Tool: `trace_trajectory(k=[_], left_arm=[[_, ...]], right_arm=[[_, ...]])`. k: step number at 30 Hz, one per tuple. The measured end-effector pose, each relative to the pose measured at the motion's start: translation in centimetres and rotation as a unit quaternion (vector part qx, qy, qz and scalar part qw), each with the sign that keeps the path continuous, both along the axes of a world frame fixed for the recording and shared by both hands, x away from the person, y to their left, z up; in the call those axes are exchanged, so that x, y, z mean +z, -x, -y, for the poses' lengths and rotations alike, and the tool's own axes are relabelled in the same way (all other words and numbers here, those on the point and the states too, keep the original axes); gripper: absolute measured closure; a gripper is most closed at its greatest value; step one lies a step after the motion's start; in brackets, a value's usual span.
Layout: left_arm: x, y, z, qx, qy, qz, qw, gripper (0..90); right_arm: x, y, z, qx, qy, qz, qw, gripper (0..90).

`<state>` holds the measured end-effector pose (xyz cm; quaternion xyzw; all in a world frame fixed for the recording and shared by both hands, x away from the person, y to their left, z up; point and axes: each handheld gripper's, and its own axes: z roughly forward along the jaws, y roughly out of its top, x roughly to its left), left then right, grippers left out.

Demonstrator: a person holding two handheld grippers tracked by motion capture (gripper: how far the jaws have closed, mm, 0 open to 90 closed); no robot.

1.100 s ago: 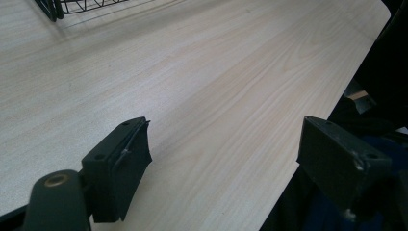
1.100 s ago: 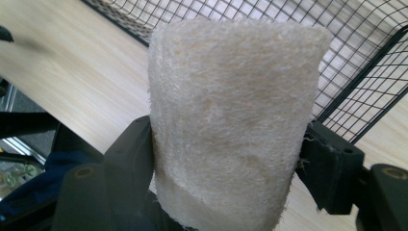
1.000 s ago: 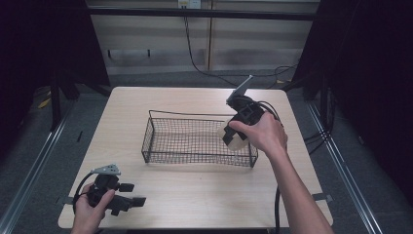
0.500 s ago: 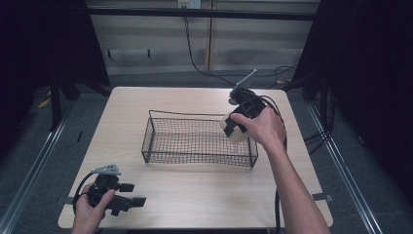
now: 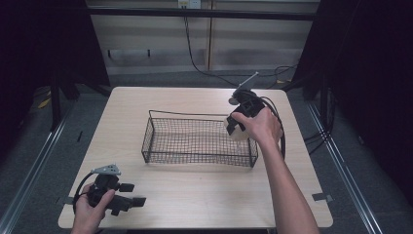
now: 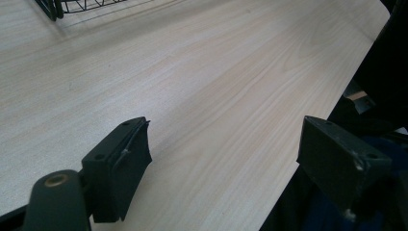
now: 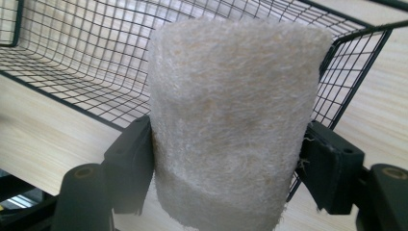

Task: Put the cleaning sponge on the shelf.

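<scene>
Cream fibrous loofah pad (image 7: 231, 125), curled

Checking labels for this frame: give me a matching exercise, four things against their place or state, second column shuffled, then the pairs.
Column 1:
1. left gripper
2. right gripper
3. wire basket
4. fibrous pad

Column 2:
A. black mesh, standing mid-table
B. jaws apart, nothing between them, near the table's front left corner
C. pale and rough, clamped between two black jaws
D. shut on a thing, at the basket's right end

Pairs: 1-B, 2-D, 3-A, 4-C
</scene>
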<state>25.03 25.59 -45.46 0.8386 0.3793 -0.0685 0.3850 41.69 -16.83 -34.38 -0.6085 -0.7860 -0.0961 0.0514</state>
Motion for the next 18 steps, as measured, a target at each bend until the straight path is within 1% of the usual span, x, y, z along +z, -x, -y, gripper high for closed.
trace_trajectory(k=[1,4,8,10,12,13,14,18], left_arm=[[0.0,0.0,0.0,0.0,0.003,-0.002,1.0,18.4],[0.0,0.0,0.0,0.0,0.001,-0.002,1.0,18.4],[0.0,0.0,0.0,0.001,0.001,-0.001,1.0,18.4],[0.0,0.0,0.0,0.004,0.003,0.0,1.0,18.4],[0.0,0.0,0.0,0.001,0.0,-0.002,1.0,18.4],[0.0,0.0,0.0,-0.002,-0.001,-0.002,1.0,18.4],[0.0,0.0,0.0,-0.002,-0.002,-0.005,1.0,18.4],[0.0,0.0,0.1,0.0,-0.001,-0.003,1.0,18.4]], right_arm=[[-0.3,-0.1,0.1,-0.006,0.001,-0.001,1.0,28.1],[-1.1,-0.2,0.1,-0.008,0.003,-0.01,0.9999,28.1],[-2.1,-0.2,0.5,-0.013,0.005,-0.016,0.9998,28.1],[-2.6,-0.1,0.7,-0.021,0.001,-0.018,0.9996,28.1],[-3.2,0.0,1.0,-0.023,-0.001,-0.024,0.9994,28.1],[-3.5,0.1,1.1,-0.025,-0.002,-0.024,0.9994,28.1],[-3.7,0.1,1.2,-0.027,-0.001,-0.028,0.9992,28.1],[-4.2,0.3,1.4,-0.032,-0.002,-0.03,0.999,28.1]])
